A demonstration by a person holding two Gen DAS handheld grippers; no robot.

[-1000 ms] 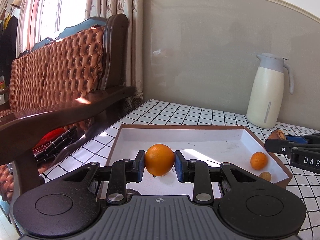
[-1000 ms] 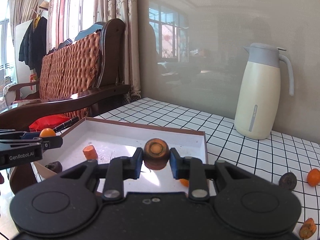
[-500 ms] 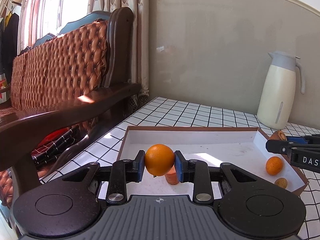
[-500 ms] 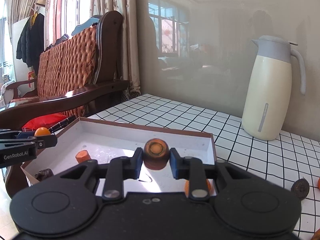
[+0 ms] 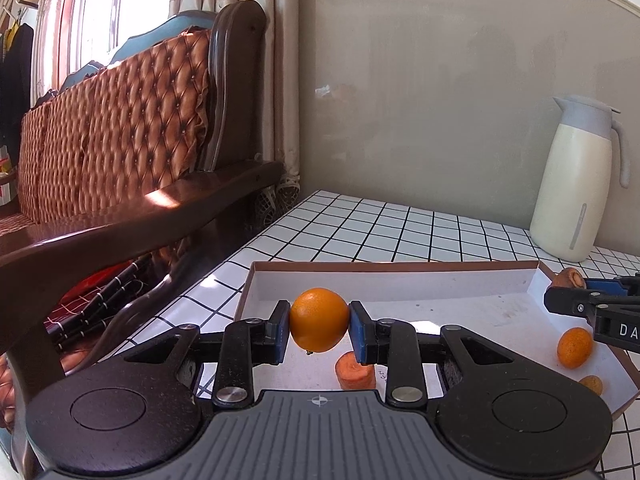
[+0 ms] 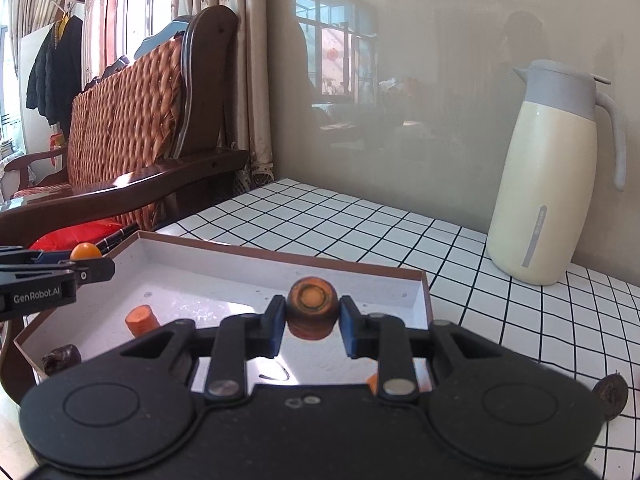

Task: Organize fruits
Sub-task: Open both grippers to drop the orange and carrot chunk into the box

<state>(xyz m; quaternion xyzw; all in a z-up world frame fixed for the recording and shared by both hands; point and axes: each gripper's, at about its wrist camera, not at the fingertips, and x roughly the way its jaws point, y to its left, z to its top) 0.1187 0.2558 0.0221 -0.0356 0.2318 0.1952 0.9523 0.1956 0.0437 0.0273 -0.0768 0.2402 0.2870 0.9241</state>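
My left gripper (image 5: 319, 327) is shut on an orange (image 5: 319, 319) and holds it above the near left part of the white cardboard tray (image 5: 400, 278). My right gripper (image 6: 312, 319) is shut on a brown-skinned carrot chunk (image 6: 312, 312) and holds it over the tray's right half (image 6: 416, 300). In the tray lie a carrot piece (image 5: 355, 371), a small orange (image 5: 574, 347), a small yellowish fruit (image 5: 592, 384) and a dark wrinkled fruit (image 6: 62, 358). Each gripper shows at the edge of the other's view, the right one (image 5: 588, 300) and the left one (image 6: 52, 276).
A cream thermos jug (image 6: 556, 172) stands at the back right on the checked tablecloth (image 6: 360, 220). A dark fruit (image 6: 610, 396) lies on the cloth right of the tray. A wooden sofa with a quilted cushion (image 5: 120, 120) stands close along the left edge.
Both grippers have moved back toward the tray's near side with their loads still held. The carrot piece in the tray has come into the left view below the orange.
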